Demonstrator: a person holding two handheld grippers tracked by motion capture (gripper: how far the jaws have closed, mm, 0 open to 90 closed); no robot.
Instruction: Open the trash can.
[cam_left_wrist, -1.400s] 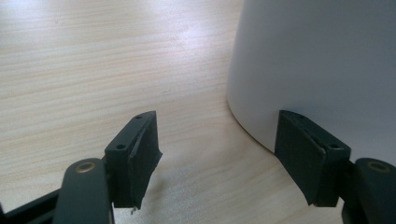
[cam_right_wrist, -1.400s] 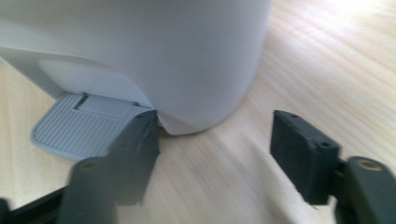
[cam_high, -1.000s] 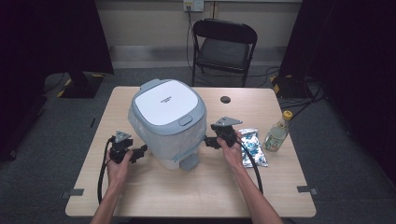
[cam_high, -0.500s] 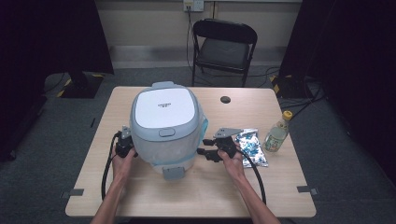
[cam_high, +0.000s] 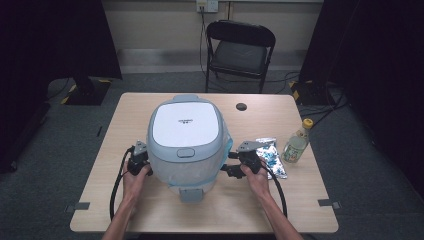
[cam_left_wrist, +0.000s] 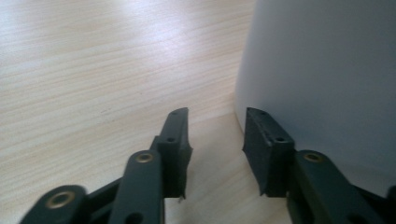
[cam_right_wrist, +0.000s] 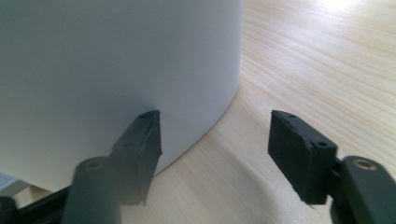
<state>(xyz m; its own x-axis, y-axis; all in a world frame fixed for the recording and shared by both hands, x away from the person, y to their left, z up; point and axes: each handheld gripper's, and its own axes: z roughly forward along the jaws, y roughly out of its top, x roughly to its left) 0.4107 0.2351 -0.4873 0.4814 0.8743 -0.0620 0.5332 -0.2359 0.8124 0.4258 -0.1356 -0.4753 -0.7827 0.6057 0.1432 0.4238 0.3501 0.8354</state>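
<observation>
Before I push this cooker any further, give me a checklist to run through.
1. Left gripper empty: ok, jaws have just been opening, nothing between them.
2. Right gripper empty: ok, jaws have just been opening, nothing between them.
3. Grippers on opposite sides of the cooker: ok.
4. Lid shut: ok.
5. Bottle upright, apart from the cooker: ok.
6. Jaws pressing on the cooker's wall: cannot tell.
</observation>
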